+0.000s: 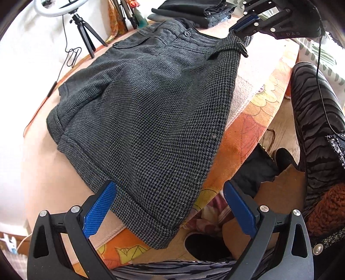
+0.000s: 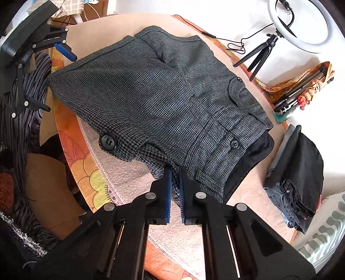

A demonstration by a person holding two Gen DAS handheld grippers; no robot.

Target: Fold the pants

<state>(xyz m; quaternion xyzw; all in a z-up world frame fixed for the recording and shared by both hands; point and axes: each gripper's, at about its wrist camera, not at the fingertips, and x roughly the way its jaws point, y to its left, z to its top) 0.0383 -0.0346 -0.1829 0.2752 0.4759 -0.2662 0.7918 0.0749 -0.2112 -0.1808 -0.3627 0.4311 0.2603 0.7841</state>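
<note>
Grey houndstooth short pants (image 1: 151, 112) lie on the round pink-covered table (image 1: 49, 172), waistband at the far end, cuffed hems toward me. My left gripper (image 1: 170, 206) is open, its blue fingers (image 1: 101, 209) astride the near hem, not gripping. My right gripper (image 2: 175, 185) is shut on the waistband corner of the pants (image 2: 151, 94), lifting that corner a little; it also shows in the left wrist view (image 1: 245, 25). The left gripper (image 2: 62, 50) shows open at the hem end in the right wrist view.
A stack of folded dark clothes (image 2: 295, 178) lies on the table by the waistband end, also in the left wrist view (image 1: 194, 10). A ring light on a tripod (image 2: 301, 23) stands beyond the table. The person's legs (image 1: 312, 120) are at the table's edge.
</note>
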